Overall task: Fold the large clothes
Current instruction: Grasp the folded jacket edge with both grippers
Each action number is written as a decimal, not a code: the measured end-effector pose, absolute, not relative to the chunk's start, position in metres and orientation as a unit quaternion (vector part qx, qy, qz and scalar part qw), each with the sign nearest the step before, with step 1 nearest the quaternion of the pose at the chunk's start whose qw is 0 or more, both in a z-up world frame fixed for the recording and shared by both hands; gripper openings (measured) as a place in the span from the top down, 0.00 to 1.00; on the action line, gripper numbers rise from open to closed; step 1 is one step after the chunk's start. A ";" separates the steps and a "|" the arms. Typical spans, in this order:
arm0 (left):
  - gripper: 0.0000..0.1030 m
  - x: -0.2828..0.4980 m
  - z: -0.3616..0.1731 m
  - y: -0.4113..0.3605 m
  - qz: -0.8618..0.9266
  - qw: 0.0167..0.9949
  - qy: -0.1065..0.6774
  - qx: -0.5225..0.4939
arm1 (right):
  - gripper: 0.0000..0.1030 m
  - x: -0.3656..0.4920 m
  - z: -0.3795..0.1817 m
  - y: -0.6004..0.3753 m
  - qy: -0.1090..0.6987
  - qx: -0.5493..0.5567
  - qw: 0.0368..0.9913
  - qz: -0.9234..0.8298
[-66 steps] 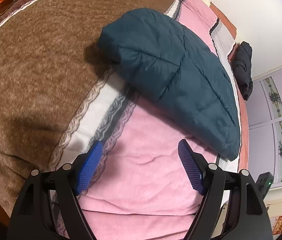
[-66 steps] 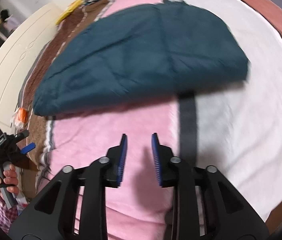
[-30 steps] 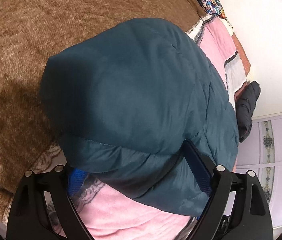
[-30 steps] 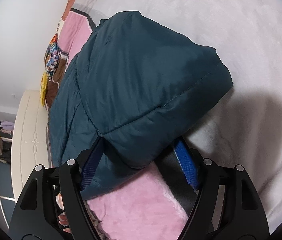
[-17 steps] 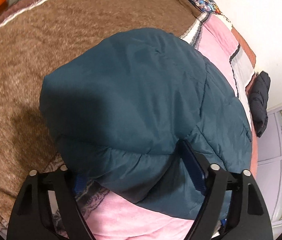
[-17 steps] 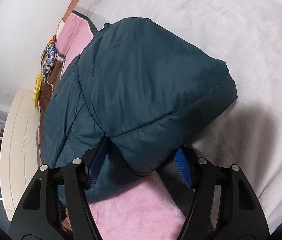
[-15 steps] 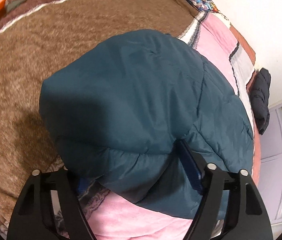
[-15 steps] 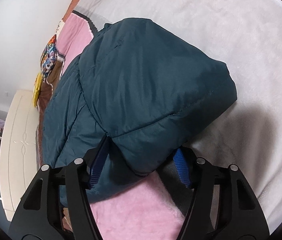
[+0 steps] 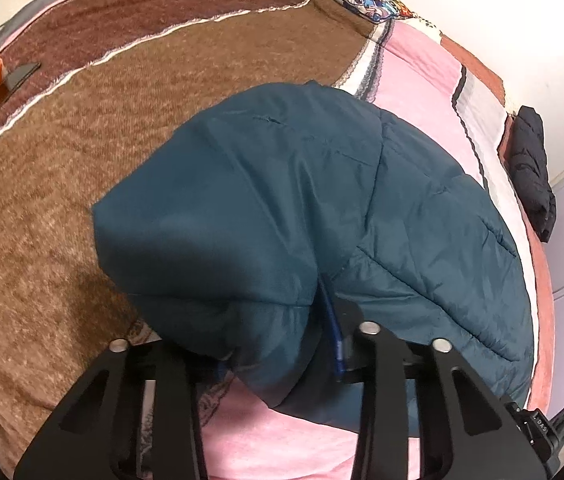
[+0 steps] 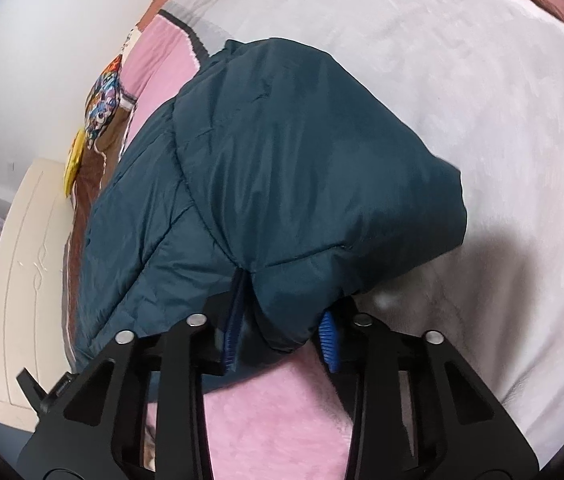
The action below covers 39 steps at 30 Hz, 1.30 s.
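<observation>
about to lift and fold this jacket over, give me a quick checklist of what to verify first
1. Left gripper has a corner of the teal jacket between its closing jaws: ok.
2. Right gripper has the other corner between its closing jaws: ok.
3. Both grips fully clamped: cannot tell, jaws not yet settled.
4. Blanket not pinched with the fabric: cannot tell.
5. Black garment lies apart from the jacket: ok.

"DAS" on black device (image 9: 540, 425)
</observation>
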<state>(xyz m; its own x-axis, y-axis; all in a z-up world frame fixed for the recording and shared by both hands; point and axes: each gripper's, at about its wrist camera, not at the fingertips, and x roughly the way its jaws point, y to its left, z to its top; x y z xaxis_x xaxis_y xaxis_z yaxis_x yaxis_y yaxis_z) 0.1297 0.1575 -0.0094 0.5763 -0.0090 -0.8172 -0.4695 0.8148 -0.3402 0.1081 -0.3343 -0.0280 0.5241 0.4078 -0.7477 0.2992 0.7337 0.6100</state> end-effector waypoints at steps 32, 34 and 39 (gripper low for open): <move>0.83 0.096 0.018 0.150 0.093 0.860 0.427 -0.262 | 0.85 0.104 -0.008 -0.353 0.472 0.386 0.790 0.067; 0.83 0.089 0.021 0.148 0.089 0.861 0.428 -0.260 | 0.85 0.099 -0.005 -0.356 0.472 0.387 0.789 0.070; 0.83 0.063 0.019 0.150 0.081 0.858 0.433 -0.264 | 0.85 0.072 0.001 -0.358 0.476 0.379 0.790 0.078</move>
